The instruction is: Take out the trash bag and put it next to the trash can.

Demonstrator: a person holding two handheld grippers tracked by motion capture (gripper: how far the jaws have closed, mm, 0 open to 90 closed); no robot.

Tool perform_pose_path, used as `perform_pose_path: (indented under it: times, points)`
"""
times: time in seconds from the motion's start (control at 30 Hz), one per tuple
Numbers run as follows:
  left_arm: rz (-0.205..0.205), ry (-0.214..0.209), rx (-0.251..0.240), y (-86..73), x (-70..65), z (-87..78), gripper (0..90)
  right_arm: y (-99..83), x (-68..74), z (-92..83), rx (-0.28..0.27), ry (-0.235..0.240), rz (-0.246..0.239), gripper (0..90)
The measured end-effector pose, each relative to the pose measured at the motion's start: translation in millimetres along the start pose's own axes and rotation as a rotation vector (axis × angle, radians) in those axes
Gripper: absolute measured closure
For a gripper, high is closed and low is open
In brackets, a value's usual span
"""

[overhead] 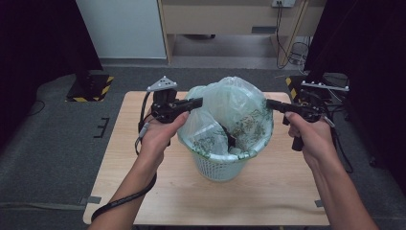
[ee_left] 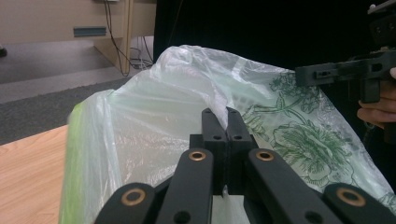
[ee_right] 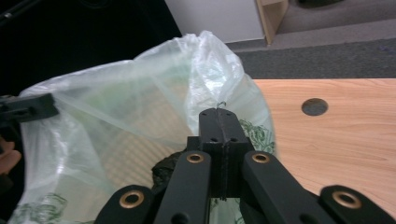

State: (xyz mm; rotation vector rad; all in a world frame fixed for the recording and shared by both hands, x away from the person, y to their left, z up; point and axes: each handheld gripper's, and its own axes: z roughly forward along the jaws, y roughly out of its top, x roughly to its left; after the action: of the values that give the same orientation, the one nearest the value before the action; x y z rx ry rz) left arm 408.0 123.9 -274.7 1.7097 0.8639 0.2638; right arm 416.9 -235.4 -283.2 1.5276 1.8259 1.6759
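Black jaws of your left tongs (ee_left: 226, 122) stand closed at the bottom of the left gripper view, with a fold of the thin plastic bag (ee_left: 187, 102) pinched between their tips. Your right tongs (ee_right: 219, 119) are likewise closed, and a thin edge of the same film shows at their tips in the right gripper view, so treat both as gripping the bag.

Location of the work: the bag, translucent green with a printed flower pattern, lines a white mesh basket (overhead: 218, 167) that stands near the middle of the wooden surface (overhead: 268, 191). In the high view the bag's mouth rises above the basket rim; your left tongs (overhead: 194, 102) hold it on its left side and your right tongs (overhead: 274, 104) on its right side. Something dark (overhead: 229, 135) lies inside the bag; what it is cannot be told.

Step in hand, as a judgement: both sides of the bag mouth are secured, ready either for drawing the mouth shut or for lifting the bag out.

For the next move:
1. Keep both tongs closed; the film is thin and will probably slip free if pressure eases.
2. Move both hands together and evenly, so that neither side tears.
3. Watch the basket; it looks light and may rise with the bag.
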Motion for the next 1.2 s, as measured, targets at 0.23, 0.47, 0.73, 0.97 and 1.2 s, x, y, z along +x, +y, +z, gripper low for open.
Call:
perform_pose_path:
  times: [0.23, 0.47, 0.73, 0.97, 1.2]
  points:
    - [-0.019, -0.022, -0.006, 0.3, -4.8, 8.7, 89.5, 2.4, 10.2, 4.9, 0.0, 0.035, 0.02, 90.0]
    - [-0.008, -0.046, 0.002, 2.7, -15.1, 18.9, 89.6, 5.0, 21.1, 10.0, 0.001, 0.063, 0.019, 90.0]
    - [0.012, -0.058, 0.014, 8.0, -28.9, 30.1, 89.6, 9.4, 37.1, 13.0, 0.008, 0.09, 0.011, 90.0]
    - [0.014, -0.074, 0.016, 9.6, -34.1, 37.0, 89.6, 9.5, 50.5, 21.2, 0.012, 0.13, 0.023, 90.0]
    - [0.016, -0.077, 0.017, 10.5, -37.0, 41.8, 89.6, 11.2, 65.0, 29.1, 0.016, 0.163, 0.03, 90.0]
